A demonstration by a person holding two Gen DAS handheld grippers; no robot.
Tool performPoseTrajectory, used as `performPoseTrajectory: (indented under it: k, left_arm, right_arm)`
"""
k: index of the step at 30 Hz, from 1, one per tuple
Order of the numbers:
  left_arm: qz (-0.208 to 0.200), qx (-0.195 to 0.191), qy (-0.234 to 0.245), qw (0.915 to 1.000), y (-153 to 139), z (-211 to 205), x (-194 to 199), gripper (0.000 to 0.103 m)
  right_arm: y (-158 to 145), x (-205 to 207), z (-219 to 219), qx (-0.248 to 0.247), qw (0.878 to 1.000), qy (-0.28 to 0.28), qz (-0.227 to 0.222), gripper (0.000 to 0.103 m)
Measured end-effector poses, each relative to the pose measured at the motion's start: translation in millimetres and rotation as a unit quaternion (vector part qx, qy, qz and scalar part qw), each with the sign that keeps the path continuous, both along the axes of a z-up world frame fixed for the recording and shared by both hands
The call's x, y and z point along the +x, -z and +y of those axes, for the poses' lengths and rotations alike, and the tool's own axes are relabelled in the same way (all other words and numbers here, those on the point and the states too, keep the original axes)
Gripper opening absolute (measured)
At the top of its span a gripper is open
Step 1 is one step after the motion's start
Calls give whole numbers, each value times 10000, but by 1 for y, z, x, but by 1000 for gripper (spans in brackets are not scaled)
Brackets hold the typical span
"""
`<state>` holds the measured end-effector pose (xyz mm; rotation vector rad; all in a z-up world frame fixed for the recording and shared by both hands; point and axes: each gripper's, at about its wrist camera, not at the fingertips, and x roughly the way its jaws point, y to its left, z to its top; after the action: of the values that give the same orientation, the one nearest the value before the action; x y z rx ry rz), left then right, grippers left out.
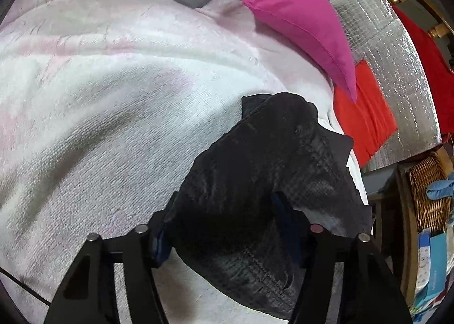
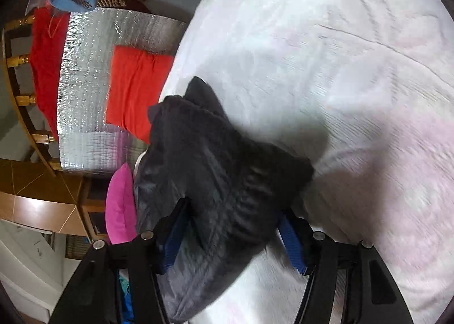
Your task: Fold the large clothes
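I have the dark garment (image 1: 255,182) bunched up on the pale fleece blanket (image 1: 99,97), close to that blanket's edge where the magenta cushion (image 1: 298,29) and the orange-red cloth (image 1: 363,122) lie. My left tongs (image 1: 224,227) are half closed with their pads pressing the dark fabric between them. My right tongs (image 2: 231,239) likewise clasp a thick fold of the same garment against the blanket.

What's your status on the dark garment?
Left gripper and right gripper both clamped on bunched dark garment. It lies on the pale blanket. Nothing in the way.
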<state>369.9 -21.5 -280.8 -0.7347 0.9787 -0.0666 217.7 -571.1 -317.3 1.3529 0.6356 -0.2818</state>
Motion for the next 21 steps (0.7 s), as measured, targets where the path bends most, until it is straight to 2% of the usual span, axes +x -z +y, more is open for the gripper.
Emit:
performPoseTrajectory:
  k: [2, 4, 6, 7, 8, 9, 10, 11, 12, 14, 17, 21]
  left_arm:
    - [-100, 46, 57, 9999, -3, -2, 1, 53]
    - [-233, 24, 94, 9997, -9, -2, 1, 40]
    - [-452, -63, 110, 9989, -17, 0, 0, 35]
    - [-581, -27, 130, 9982, -23, 0, 0, 35]
    - [-642, 53, 141, 9978, -25, -1, 0, 35]
    - [-635, 185, 171, 9977, -26, -3, 1, 35]
    - [-441, 309, 243, 9983, -21, -5, 5, 36]
    - [-221, 349, 293, 9987, -13, -7, 10, 38]
    - [-72, 336, 305, 9989, -8, -6, 11, 44]
    - [31, 189, 233, 9995, -3, 0, 13, 49]
    - [-32, 71, 65, 9999, -10, 11, 14, 49]
    - [-96, 126, -10, 9999, -16, 18, 14, 52]
  right_arm:
    - [-2, 2, 0, -208, 9998, -31, -30, 61]
    - [-10, 3, 4, -409, 9991, -31, -47, 45]
    - [-25, -3, 11, -733, 9971, -29, -190, 38]
    - [-39, -5, 17, -1071, 9938, -91, -296, 35]
    - [-53, -7, 24, -1448, 9886, -163, -377, 35]
    - [-59, -6, 26, -1608, 9861, -189, -376, 35]
    - [-59, -4, 28, -1730, 9843, -246, -245, 35]
    - [-51, 0, 27, -1664, 9855, -336, 52, 35]
    - [-40, 2, 23, -1473, 9877, -407, 341, 35]
    - [-31, -1, 15, -1112, 9921, -365, 462, 42]
    - [-55, -8, 17, -1388, 9888, -412, 369, 47]
    - [-77, -22, 25, -1882, 9792, -449, 614, 50]
